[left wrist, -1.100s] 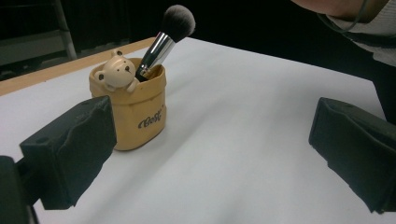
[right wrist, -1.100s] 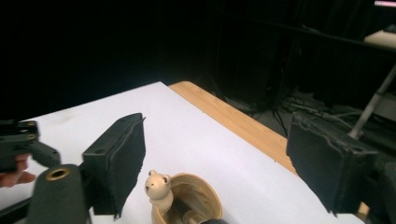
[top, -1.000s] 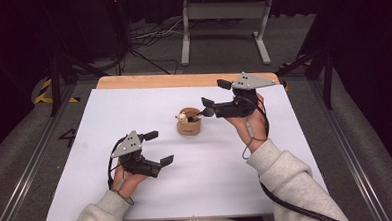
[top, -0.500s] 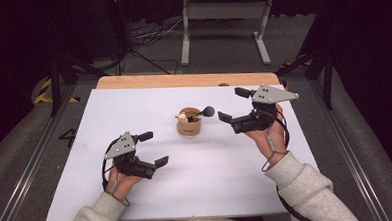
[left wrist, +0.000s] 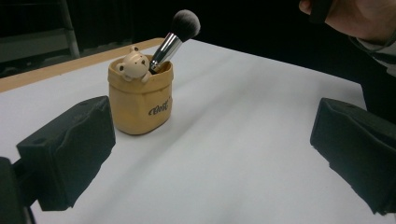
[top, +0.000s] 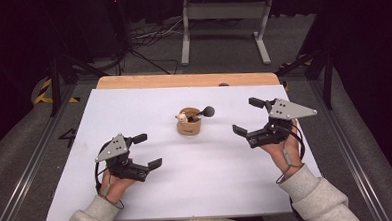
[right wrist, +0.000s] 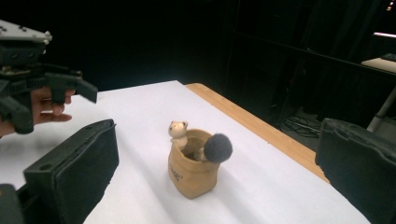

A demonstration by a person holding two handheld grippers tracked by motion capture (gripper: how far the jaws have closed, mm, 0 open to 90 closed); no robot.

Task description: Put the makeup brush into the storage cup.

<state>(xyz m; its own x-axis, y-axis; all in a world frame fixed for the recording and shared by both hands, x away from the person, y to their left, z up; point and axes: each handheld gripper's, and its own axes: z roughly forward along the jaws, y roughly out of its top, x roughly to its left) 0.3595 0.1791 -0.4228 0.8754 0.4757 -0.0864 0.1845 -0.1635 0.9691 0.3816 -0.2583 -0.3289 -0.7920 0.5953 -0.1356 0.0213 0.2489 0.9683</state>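
The white tabletop carries a small tan pot near its middle, a makeup brush leaning out of it head-up beside a little bear figure. The right tongs have just been opening and stand apart, empty, right of the pot; the left tongs stand apart, empty, near left. The brush looks top-heavy, so a bump could tip the light pot; its dark script lettering is unreadable.
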